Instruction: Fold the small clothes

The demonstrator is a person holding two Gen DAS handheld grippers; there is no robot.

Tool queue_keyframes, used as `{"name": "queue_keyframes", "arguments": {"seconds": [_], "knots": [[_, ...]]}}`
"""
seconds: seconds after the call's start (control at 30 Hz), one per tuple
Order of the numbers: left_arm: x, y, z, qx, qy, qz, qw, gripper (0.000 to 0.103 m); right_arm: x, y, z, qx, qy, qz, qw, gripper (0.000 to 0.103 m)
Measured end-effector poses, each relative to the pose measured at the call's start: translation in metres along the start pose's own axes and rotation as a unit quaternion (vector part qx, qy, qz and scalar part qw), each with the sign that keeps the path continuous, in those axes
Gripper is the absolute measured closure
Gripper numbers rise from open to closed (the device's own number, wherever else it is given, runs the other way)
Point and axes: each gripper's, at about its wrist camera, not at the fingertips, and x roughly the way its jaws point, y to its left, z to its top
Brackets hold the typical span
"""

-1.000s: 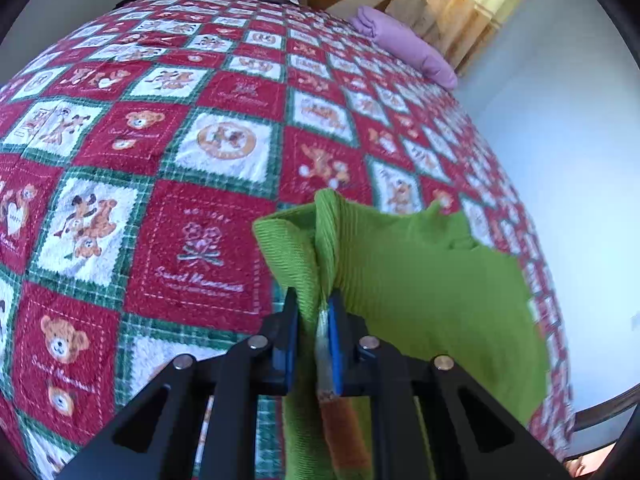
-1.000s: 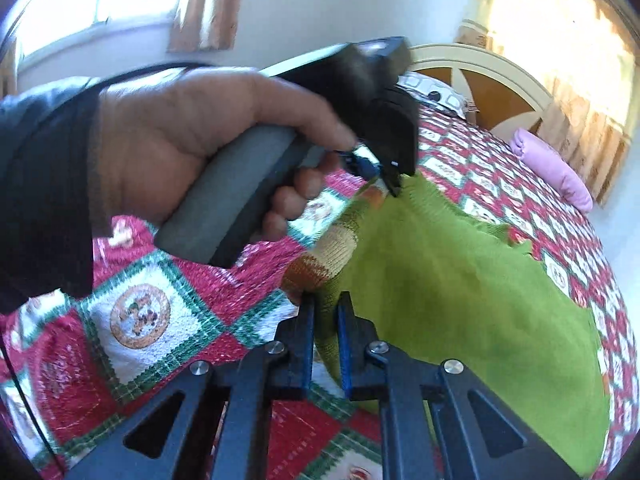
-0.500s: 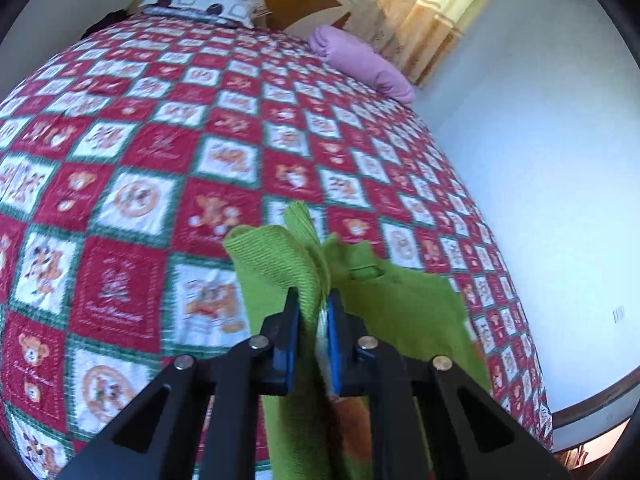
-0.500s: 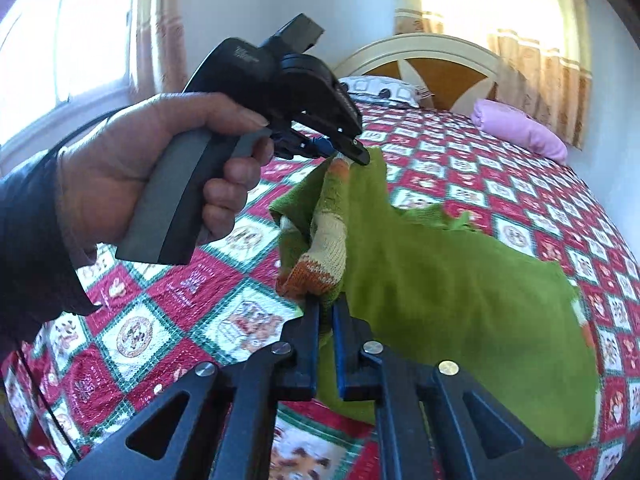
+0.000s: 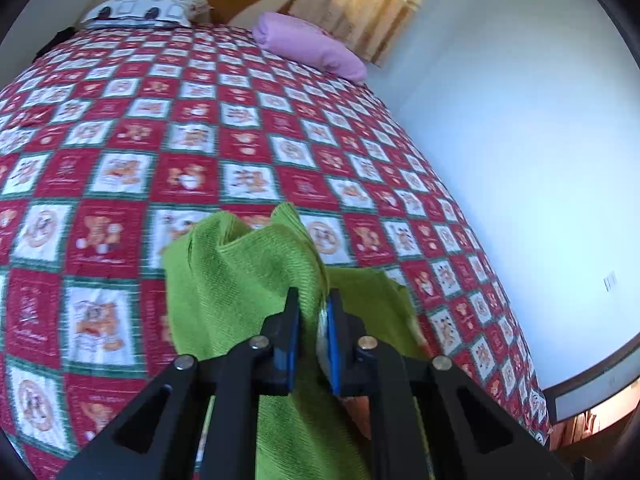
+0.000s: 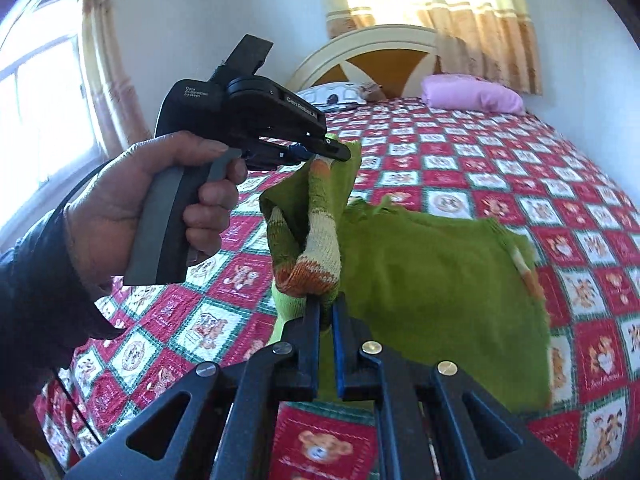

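— Left gripper point(image 5: 313, 322)?

— Clamped tight on a bunched fold of the green knit garment point(image 5: 240, 280), low centre of the left wrist view. Blue pads pressed against the cloth on both sides, a ridge of it standing up above the fingertips and more hanging down between the black arms.

— Seen from the other side too?

— Yes, upper left of the right wrist view: gripped by a hand point(image 6: 160, 208) in a dark sleeve point(image 6: 36, 300), nipping the garment's top edge by a striped orange-and-cream cuff.

— Right gripper point(image 6: 326, 316)?

— Nearly closed, bottom centre of its own view, pinching the lower edge of the same garment just below an orange-and-cream ribbed band. No gap visible beyond the cloth itself.

— And the garment overall?

— Lifted at the left by both grippers, spreading rightward across the middle of the frame, far edge blurred, over the red-and-white checked quilt point(image 6: 500, 168).

— Anything behind?

— Pink pillow point(image 6: 472, 98) at upper right by the headboard point(image 6: 372, 46), patterned pillow point(image 5: 138, 10) at top left of the left wrist view, curtains point(image 6: 480, 20) across the top.
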Motion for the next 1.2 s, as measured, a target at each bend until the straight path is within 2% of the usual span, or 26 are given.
{"name": "queue_keyframes", "arguments": {"seconds": [0.47, 0.73, 0.93, 1.03, 1.07, 1.13, 1.17, 1.2], "knots": [[0.064, -0.062, -0.009, 0.027, 0.042, -0.018, 0.9986, 0.09, -0.021, -0.081, -0.021, 0.098, 0.01, 0.006, 0.995, 0.099], [0.097, -0.093, -0.018, 0.038, 0.066, -0.024, 0.9968, 0.09, -0.031, -0.121, -0.039, 0.144, 0.013, -0.011, 0.989, 0.099], [0.134, -0.115, -0.034, 0.057, 0.081, -0.008, 0.9951, 0.088, -0.031, -0.153, -0.062, 0.187, 0.021, -0.033, 0.982, 0.099], [0.132, -0.121, -0.042, 0.055, 0.077, -0.005, 0.9955, 0.079, -0.026, -0.172, -0.077, 0.222, 0.029, -0.024, 0.974, 0.099], [0.121, -0.125, -0.044, 0.068, 0.07, -0.015, 0.9951, 0.079, -0.027, -0.174, -0.08, 0.229, 0.028, -0.021, 0.973, 0.099], [0.099, -0.129, -0.049, 0.098, 0.046, -0.009, 0.9941, 0.073, -0.03, -0.175, -0.084, 0.235, 0.027, -0.011, 0.972, 0.099], [0.082, -0.129, -0.054, 0.115, 0.028, -0.005, 0.993, 0.059, -0.035, -0.175, -0.085, 0.236, 0.026, -0.017, 0.971, 0.096], [0.07, -0.126, -0.058, 0.126, 0.015, -0.002, 0.9919, 0.037, -0.039, -0.175, -0.084, 0.233, 0.025, -0.034, 0.971, 0.092]]}}
